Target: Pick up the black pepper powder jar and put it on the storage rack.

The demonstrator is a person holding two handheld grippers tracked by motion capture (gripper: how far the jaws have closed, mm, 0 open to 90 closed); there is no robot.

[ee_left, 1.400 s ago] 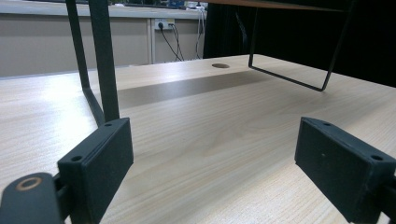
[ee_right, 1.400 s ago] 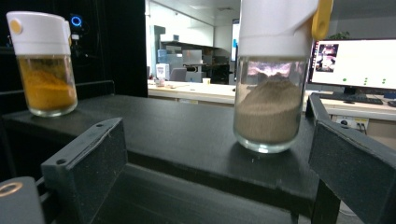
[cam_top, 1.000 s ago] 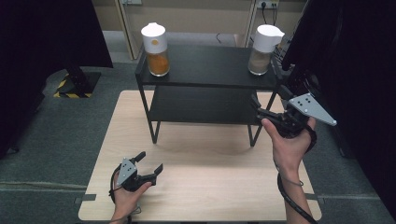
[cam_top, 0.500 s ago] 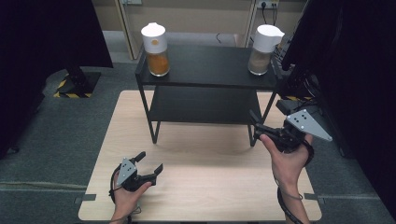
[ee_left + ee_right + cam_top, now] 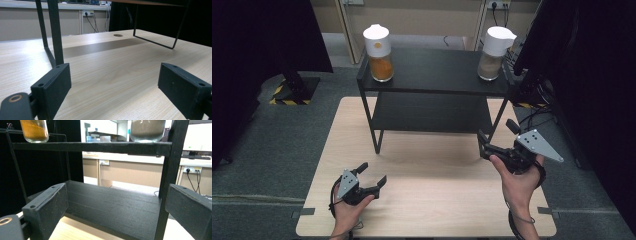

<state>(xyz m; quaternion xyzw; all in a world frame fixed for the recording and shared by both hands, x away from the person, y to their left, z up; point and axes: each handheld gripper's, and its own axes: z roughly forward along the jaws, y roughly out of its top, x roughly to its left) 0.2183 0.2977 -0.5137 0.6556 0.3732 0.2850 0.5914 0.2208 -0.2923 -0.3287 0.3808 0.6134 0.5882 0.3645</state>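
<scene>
High view: the left tongs (image 5: pixel 373 174) are in the lower left of the frame, low over the wooden desk (image 5: pixel 437 200), with the jaws wide apart and nothing between them. The right tongs (image 5: pixel 497 137) are in the lower right of the frame, just beside the front right leg of the black shelf (image 5: pixel 437 75), and their jaws are also wide apart and hold nothing. The shelf stands on the far half of the desk, in the middle of the frame. On its top board, at the upper left, stands the jar with orange powder (image 5: pixel 379 47), with a white lid. At the upper right stands the jar with brown powder (image 5: pixel 494 47), also with a white lid, near the right corner of the board. Both jars are upright and well apart from each other. In the right gripper view the lower board of the shelf is in the centre between the jaws, and the brown jar is at the top of the frame. In the left gripper view bare desk lies between the jaws.
</scene>
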